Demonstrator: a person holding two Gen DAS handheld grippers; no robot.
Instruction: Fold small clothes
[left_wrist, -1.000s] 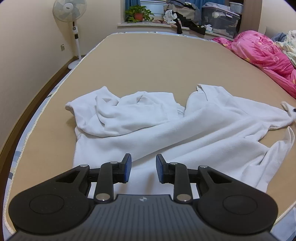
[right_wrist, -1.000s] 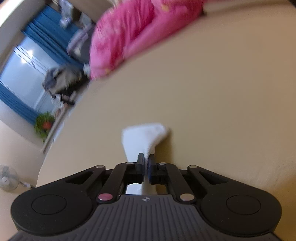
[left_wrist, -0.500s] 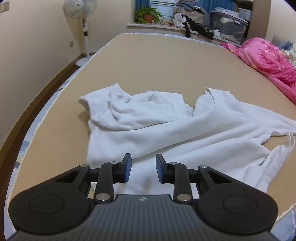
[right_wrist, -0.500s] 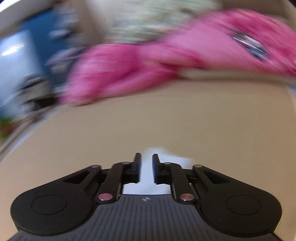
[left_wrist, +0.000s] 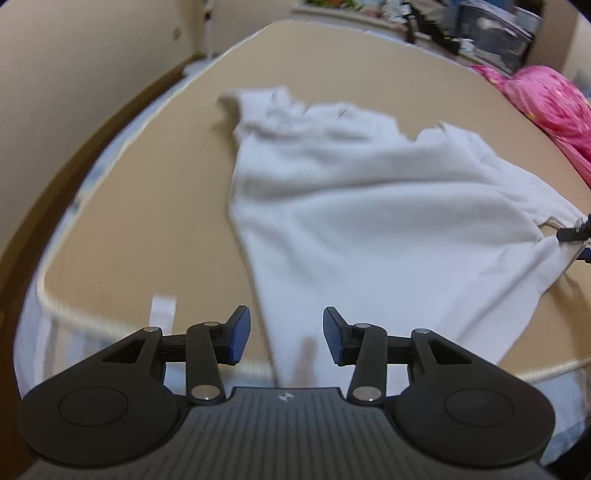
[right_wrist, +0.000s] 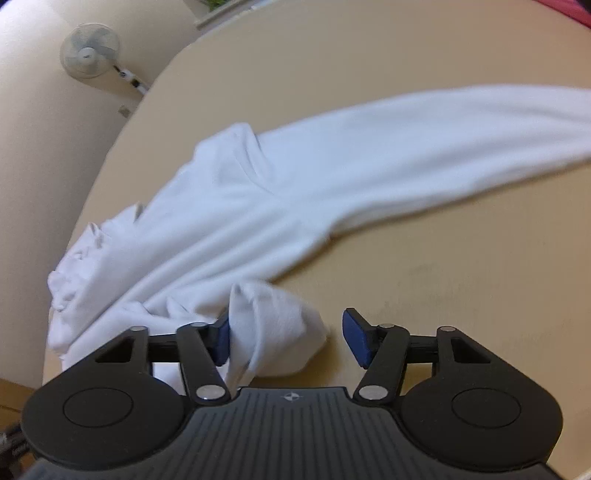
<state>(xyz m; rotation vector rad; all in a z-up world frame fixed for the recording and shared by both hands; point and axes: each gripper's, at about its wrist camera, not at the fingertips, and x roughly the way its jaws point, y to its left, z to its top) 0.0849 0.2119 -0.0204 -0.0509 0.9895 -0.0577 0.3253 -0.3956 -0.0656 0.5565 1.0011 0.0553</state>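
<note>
White long-sleeved shirt (left_wrist: 369, 221) lies spread on the bed (left_wrist: 147, 184). Left tongs (left_wrist: 286, 338), just widened, hang spread above its hem. Right tongs (right_wrist: 286, 341), just widened, stand spread around a bunched fold, unpinched. Pink quilt (left_wrist: 546, 99) lies beyond.

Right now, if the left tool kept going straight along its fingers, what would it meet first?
Most likely the near hem of the white garment, which lies directly ahead of the open left tool on the tan bed surface; blur leaves depth uncertain.
</note>
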